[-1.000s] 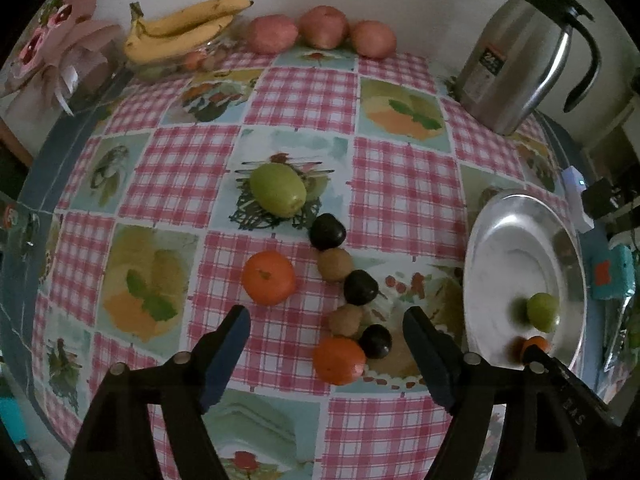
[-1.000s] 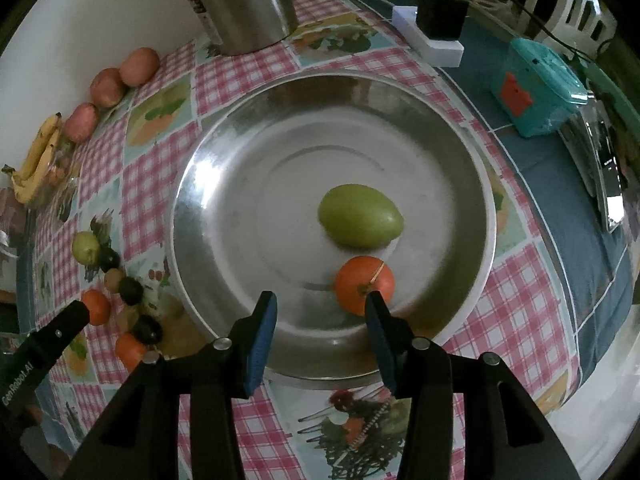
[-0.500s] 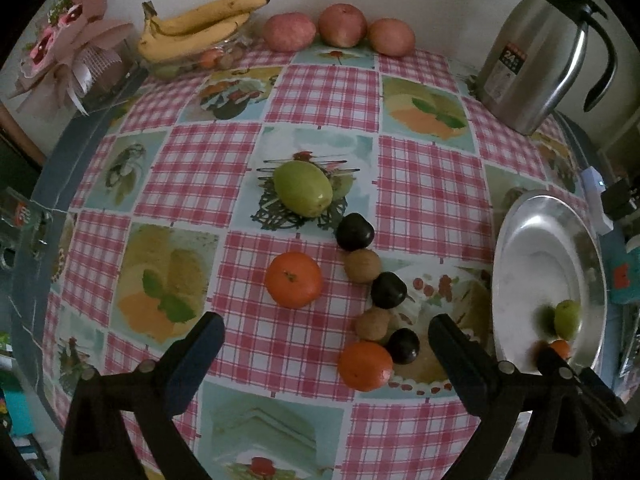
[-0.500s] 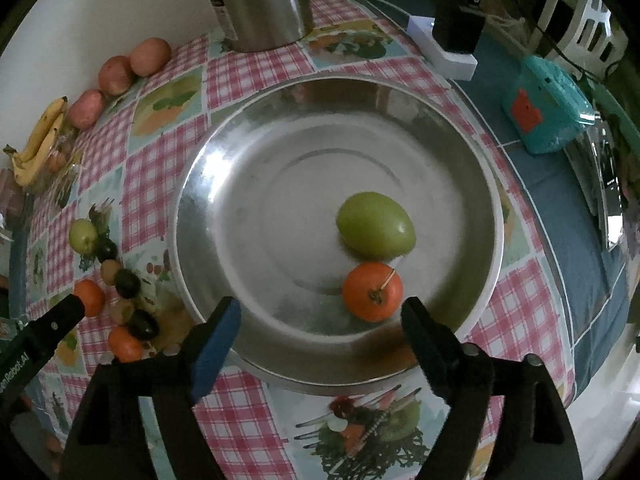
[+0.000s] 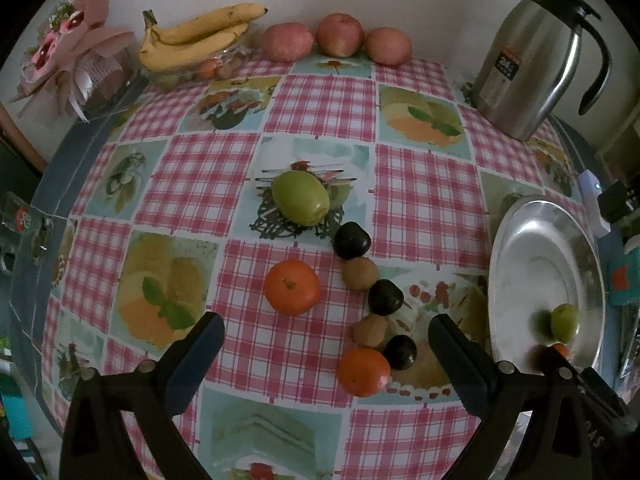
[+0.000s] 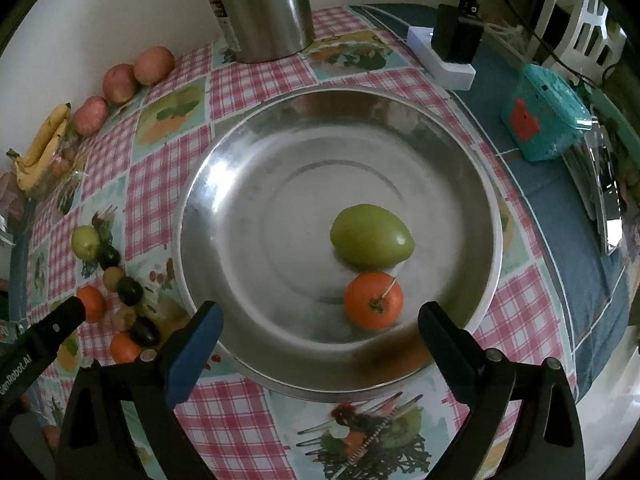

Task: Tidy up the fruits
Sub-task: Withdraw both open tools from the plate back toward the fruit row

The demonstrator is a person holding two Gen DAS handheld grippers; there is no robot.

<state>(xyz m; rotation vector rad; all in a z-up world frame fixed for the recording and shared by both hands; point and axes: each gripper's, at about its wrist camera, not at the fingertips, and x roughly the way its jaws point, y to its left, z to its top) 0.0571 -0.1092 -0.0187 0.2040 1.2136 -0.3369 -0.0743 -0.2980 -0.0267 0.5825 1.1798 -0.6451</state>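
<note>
With both grippers spread and empty, the right gripper (image 6: 318, 330) still opening above the steel plate (image 6: 248, 152), the nearest loose orange (image 5: 363, 372) is seen between the left gripper (image 5: 320, 346) fingers, so left is judged nearer.

Two fruits (image 6: 372, 268) lie touching in the plate (image 6: 248, 152), kettle (image 6: 260, 4) behind.

Dim room — plain pale wall (image 5: 440, 8) behind checked tablecloth (image 5: 328, 104).
</note>
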